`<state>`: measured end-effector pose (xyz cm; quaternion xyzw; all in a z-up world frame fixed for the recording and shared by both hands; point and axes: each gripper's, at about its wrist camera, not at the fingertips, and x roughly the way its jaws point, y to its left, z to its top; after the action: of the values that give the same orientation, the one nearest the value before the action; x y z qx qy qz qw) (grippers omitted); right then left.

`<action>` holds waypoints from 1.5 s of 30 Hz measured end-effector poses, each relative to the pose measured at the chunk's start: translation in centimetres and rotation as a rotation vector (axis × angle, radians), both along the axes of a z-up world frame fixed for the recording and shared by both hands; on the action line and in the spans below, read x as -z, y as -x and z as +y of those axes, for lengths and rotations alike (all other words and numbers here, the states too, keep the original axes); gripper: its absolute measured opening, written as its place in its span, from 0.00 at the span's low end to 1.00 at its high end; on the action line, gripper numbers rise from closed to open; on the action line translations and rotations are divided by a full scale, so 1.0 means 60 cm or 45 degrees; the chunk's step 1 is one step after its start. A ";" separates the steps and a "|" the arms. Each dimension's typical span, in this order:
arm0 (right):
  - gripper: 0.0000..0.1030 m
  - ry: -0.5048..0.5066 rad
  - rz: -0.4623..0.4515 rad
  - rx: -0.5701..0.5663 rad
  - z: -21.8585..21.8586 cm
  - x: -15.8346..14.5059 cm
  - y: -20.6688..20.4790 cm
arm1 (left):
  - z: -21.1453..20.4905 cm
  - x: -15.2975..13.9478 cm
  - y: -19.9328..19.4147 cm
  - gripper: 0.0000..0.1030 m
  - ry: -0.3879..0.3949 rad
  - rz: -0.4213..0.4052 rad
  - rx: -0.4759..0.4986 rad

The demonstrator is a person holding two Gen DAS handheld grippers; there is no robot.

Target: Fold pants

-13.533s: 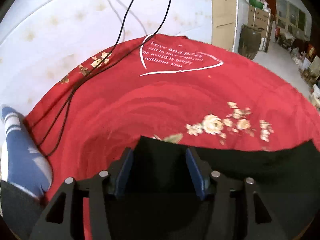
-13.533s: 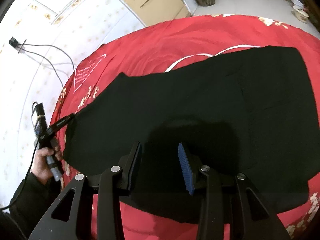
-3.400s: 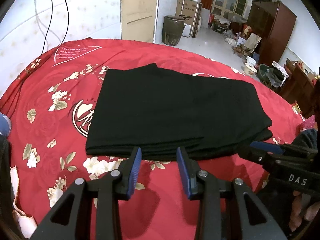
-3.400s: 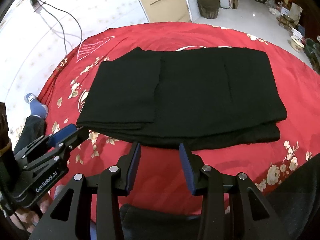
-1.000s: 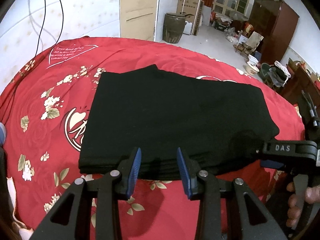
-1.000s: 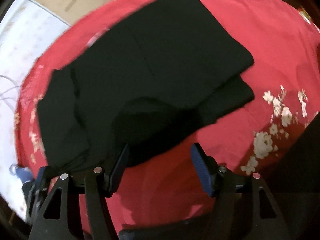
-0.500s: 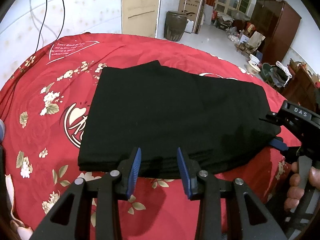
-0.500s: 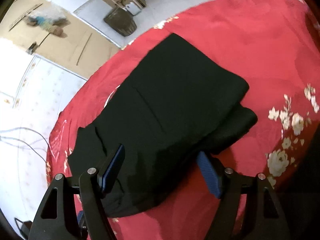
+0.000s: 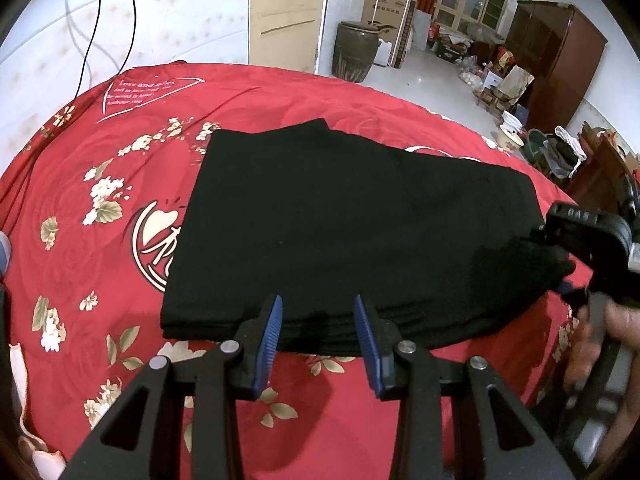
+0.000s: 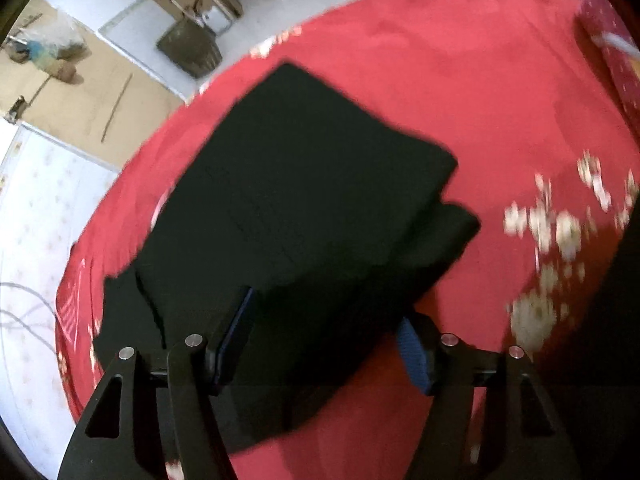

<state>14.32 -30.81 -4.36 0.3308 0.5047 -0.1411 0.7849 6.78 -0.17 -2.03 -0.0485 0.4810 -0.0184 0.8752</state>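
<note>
Black cloth, the folded pants (image 9: 352, 224), lies as a flat stacked rectangle on the red flowered bedspread (image 9: 120, 264), straight ahead of my left gripper (image 9: 318, 328). Its near edge, where I can see the layers, sits just beyond the left fingertips. Those blue-padded jaws stand partly open with nothing between the pads, clear of the fabric.

From the left wrist view I also see my right gripper (image 9: 576, 260) at the far right corner of the pants, with the hand (image 9: 616, 320) holding it blurred below. That view does not let me judge whether its pads touch the cloth.

The right wrist view (image 10: 326, 332) settles more: its jaws stand wide and have just been closing a little, with the near corner of the pants (image 10: 304, 208) lying between them. The left pad is over the dark cloth, the right pad over bare red spread just off the fabric's edge; I see no squeeze on the cloth. This view is motion-blurred. It shows what the left view hides: a lower layer sticking out past the upper one at the right end.

Beyond the bed, only the left view gives a sharp room: a dark clay jar (image 9: 356, 52), a cardboard box (image 9: 386, 12) and a brown wardrobe (image 9: 560, 56).
</note>
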 end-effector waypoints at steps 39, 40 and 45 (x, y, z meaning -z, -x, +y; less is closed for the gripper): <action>0.34 0.133 -0.236 -1.445 0.431 -0.043 -0.021 | 0.201 -0.005 0.028 0.39 0.139 -0.029 -0.481; 0.40 0.069 -0.249 -1.451 0.426 -0.050 -0.020 | 0.202 -0.004 0.028 0.39 0.139 -0.027 -0.483; 0.50 -0.221 -0.336 -1.486 0.390 -0.082 -0.011 | 0.204 -0.002 0.029 0.39 0.154 -0.039 -0.464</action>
<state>15.01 -7.39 0.58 0.0766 0.5108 0.3968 0.7588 5.05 12.05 -1.92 -0.1871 0.4489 0.1107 0.8667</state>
